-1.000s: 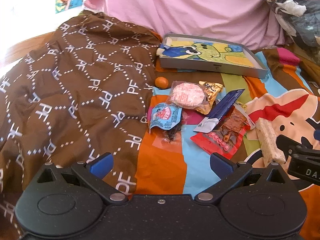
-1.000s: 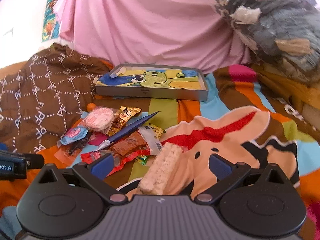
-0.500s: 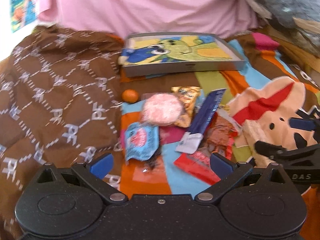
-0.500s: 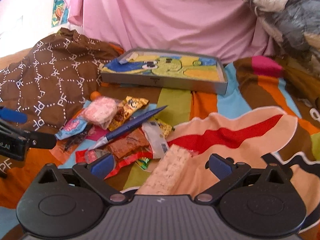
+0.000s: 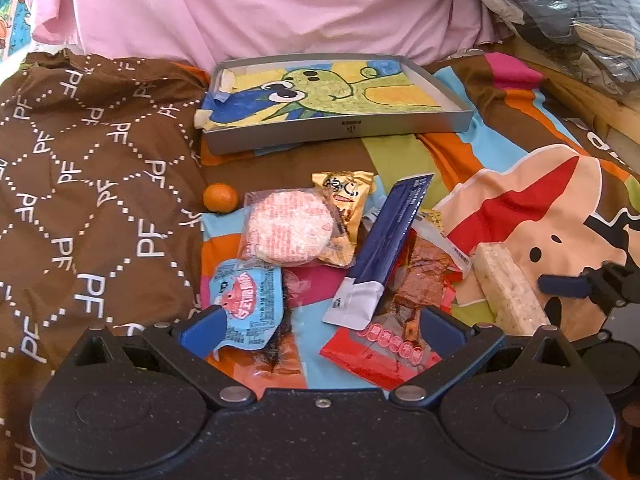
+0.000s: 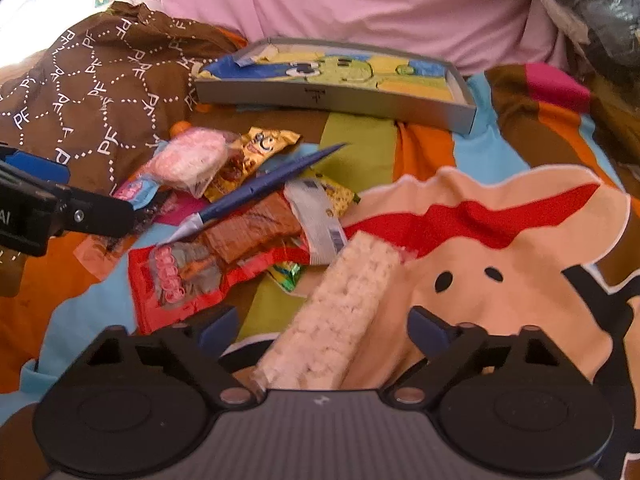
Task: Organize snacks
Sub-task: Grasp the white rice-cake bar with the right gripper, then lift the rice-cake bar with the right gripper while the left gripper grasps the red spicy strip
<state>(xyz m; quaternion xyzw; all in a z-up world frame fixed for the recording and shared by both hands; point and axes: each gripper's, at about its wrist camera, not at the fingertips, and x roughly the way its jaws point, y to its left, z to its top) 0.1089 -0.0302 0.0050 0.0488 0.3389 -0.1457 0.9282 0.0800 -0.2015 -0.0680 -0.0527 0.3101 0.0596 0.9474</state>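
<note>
A heap of snacks lies on a colourful bedspread: a pink round cake (image 5: 289, 227), a gold packet (image 5: 345, 204), a long blue sachet (image 5: 394, 236), a red packet (image 5: 394, 344), a light-blue packet (image 5: 248, 306) and a small orange (image 5: 220, 197). Behind them sits a shallow grey box (image 5: 340, 130) lined with a cartoon drawing. My left gripper (image 5: 320, 326) hangs open just in front of the light-blue and red packets. My right gripper (image 6: 323, 326) is open, its fingers either side of a pale puffed-rice bar (image 6: 340, 312) without touching it.
A brown patterned blanket (image 5: 80, 200) is bunched up on the left. A pink sheet (image 5: 260, 4) hangs behind the box. A pile of bagged clothes (image 5: 568, 12) fills the back right corner. The left gripper's finger (image 6: 92, 210) shows at the left edge of the right wrist view.
Both grippers have moved forward and down toward the snack heap. The rice bar now lies between the right gripper's open fingers. No snack has shifted.
</note>
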